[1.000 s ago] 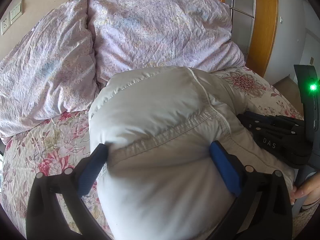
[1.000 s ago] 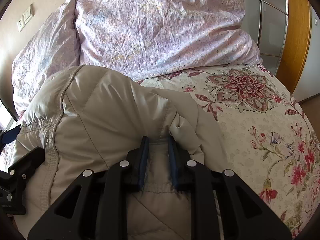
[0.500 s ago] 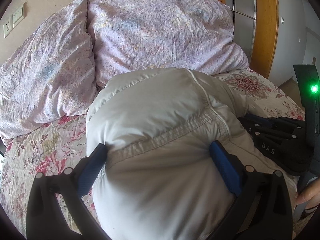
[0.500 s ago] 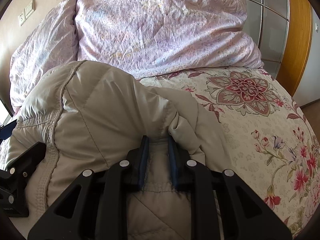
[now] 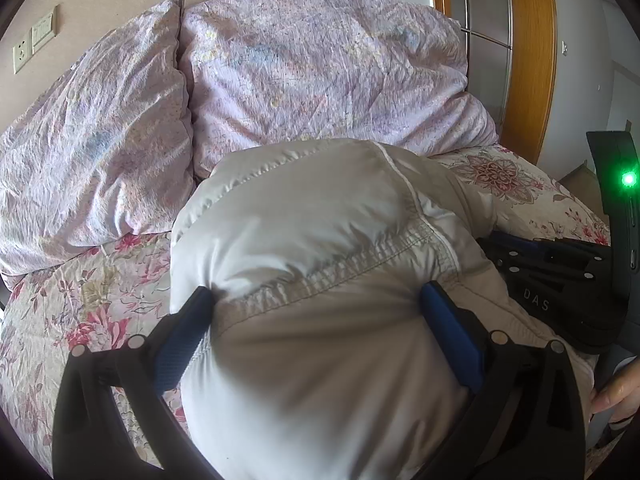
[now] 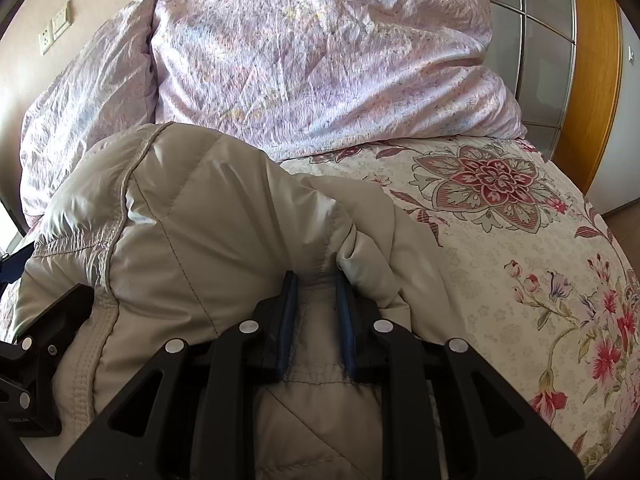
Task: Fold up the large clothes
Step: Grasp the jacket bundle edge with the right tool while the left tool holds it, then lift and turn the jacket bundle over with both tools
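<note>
Centrally, a puffy beige down jacket [image 5: 320, 280] fills the lower middle of both views, bunched on a floral bedsheet [image 6: 520, 240]. The left gripper [image 5: 316, 304] stands wide, its blue pads pressing a thick padded bulk. The right gripper [image 6: 316, 284] is narrow, pinching a fold of the jacket. Two lilac pillows [image 5: 320, 80] fill the upper frame.

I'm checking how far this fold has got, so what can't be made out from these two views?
- Puffy jacket: its near end runs off the bottom edge in both wrist views, so its outline is unknown.
- Bed sheet under the jacket: hidden by its bulk.
- Left hand-held gripper: pads dent the fabric; grip depth is hidden.
- Right hand-held gripper: layers pinched cannot be counted.
</note>
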A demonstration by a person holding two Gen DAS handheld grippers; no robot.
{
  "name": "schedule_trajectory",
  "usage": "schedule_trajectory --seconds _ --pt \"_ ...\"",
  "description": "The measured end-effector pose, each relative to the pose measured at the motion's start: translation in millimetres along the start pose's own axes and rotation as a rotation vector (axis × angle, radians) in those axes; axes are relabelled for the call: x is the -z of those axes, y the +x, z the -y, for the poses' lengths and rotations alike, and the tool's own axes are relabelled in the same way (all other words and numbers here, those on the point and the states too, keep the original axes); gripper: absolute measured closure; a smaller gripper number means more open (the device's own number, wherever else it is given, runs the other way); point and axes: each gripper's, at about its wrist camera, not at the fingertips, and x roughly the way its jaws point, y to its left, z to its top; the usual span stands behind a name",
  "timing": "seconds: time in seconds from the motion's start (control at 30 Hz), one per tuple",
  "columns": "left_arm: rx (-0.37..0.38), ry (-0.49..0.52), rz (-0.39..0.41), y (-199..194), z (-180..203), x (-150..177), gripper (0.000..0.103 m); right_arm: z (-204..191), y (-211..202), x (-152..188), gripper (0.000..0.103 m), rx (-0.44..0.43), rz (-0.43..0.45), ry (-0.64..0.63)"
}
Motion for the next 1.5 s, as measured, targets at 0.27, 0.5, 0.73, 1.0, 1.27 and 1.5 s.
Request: schedule_trajectory --seconds 0.27,0.5,0.73,1.0,1.27,1.5 --pt "-0.001 -0.011 0.02 0 0 2 0.002 0 -1 1 0.084 -0.004 0.002 0.005" --pt "0.027 -0.014 -0.01 -10 -9 -3 0.002 -5 -7 -5 0.084 0.019 -0.03 -0.02" --pt "0.073 -0.089 -0.036 -54 -65 -4 0.002 23 -62 -21 0.028 -0.054 -0.075 0.083" --pt "0.328 -0.305 -0.248 -29 -122 20 0.002 84 -45 -11 0.008 -0.316 -0.268 0.39" --pt "0.46 -0.408 -0.302 -13 -133 33 0.002 100 14 18 0.001 -0.54 -0.456 0.588" --pt "0.622 -0.523 -0.362 12 -135 47 0.002 78 26 10 0.001 -0.615 -0.485 0.52"
